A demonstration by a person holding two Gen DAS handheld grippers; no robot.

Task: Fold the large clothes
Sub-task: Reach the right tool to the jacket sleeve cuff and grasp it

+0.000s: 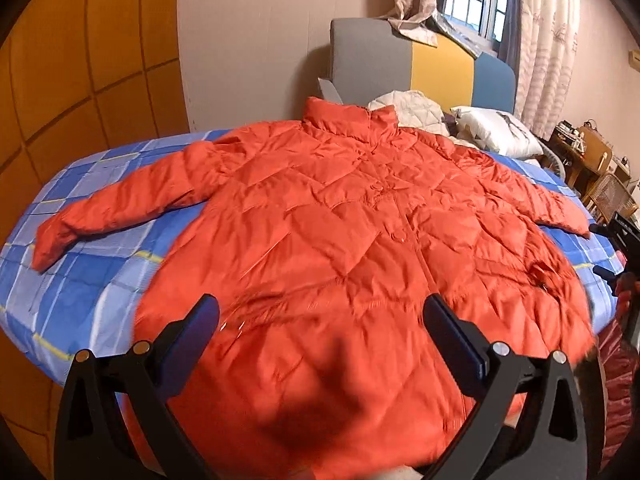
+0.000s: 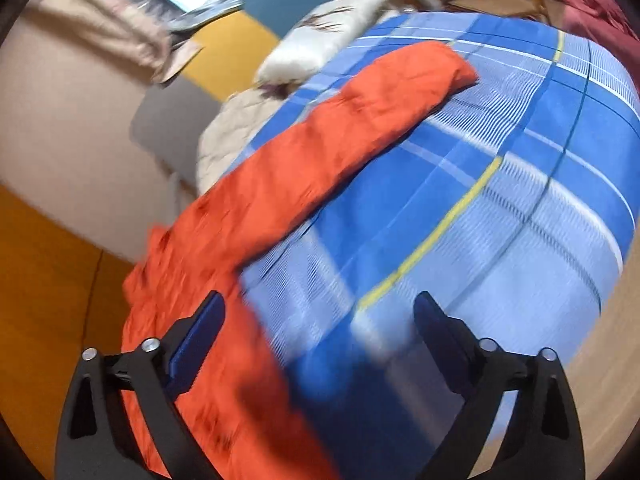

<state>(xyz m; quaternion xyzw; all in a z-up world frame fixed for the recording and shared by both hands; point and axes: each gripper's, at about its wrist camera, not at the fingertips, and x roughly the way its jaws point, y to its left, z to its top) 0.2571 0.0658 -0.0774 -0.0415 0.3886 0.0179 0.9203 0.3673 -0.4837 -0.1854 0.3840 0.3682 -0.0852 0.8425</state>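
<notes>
Orange quilted jacket (image 1: pixel 340 220), flat

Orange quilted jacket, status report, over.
Left tool and right tool open, empty. Orange quilted jacket flat on blue plaid bedsheet, sleeves spread, unfolded. Nothing in the way.

Left tongs (image 1: pixel 322 320): jaws spread wide, angled downward, nothing between the pads.
Right tongs (image 2: pixel 320 316): jaws wide apart, tilted downward, gripping nothing, view blurred.

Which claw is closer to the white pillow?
Right. The right claw hovers beside the jacket's sleeve on the pillow side; the left claw is over the jacket's hem.
</notes>
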